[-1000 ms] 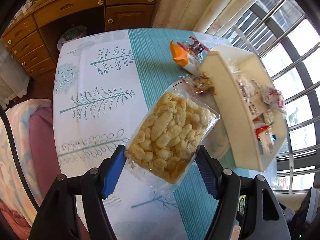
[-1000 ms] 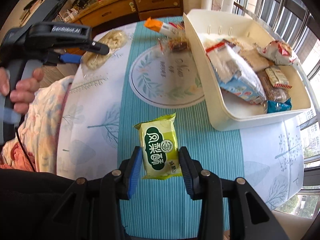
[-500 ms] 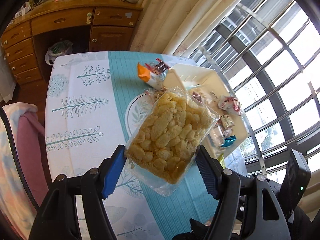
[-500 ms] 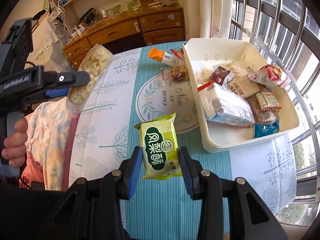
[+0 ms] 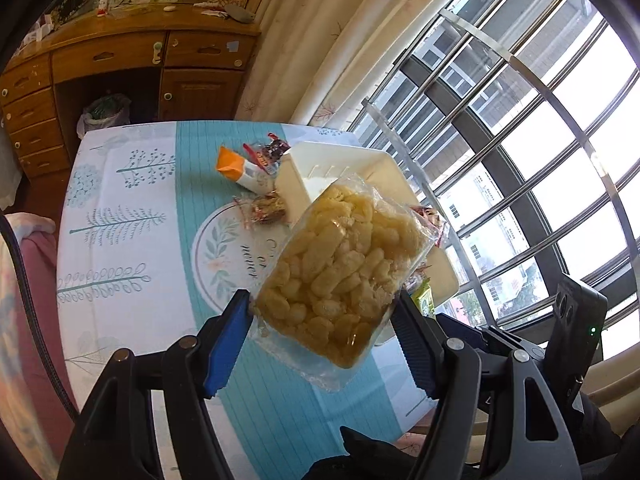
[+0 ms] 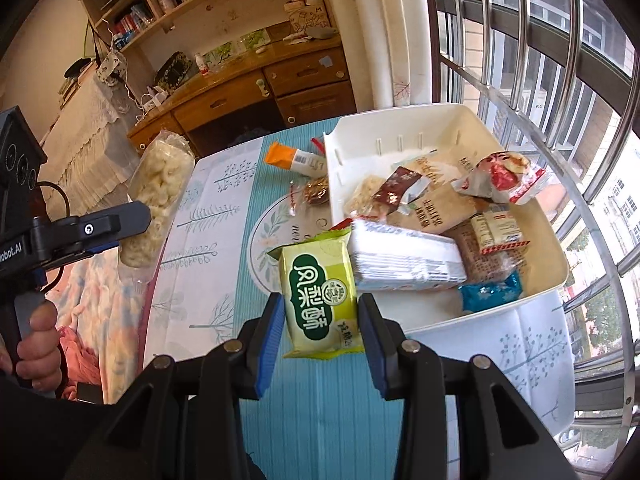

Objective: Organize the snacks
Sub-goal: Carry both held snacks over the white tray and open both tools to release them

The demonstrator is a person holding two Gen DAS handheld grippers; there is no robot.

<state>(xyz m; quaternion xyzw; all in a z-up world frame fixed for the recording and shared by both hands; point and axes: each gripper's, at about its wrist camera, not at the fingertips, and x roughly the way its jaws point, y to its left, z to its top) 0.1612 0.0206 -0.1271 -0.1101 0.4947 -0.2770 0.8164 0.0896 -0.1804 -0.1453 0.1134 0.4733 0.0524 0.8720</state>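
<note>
Clear bag of puffed yellow snacks (image 5: 344, 276) clamped between the blue pads of the left gripper (image 5: 320, 336), held in the air above the table (image 5: 120, 248), partly in front of the white bin (image 5: 332, 164). Green-yellow pastry packet (image 6: 318, 298) clamped in the right gripper (image 6: 320, 332), also off the table, just beside the bin's near-left corner (image 6: 520, 312). Bin holds several wrapped snacks. Orange-white packet (image 5: 240, 170) and small clear-wrapped snack (image 5: 266, 208) lie on the table just beside the bin. Hand (image 6: 38, 344) on left gripper handle.
</note>
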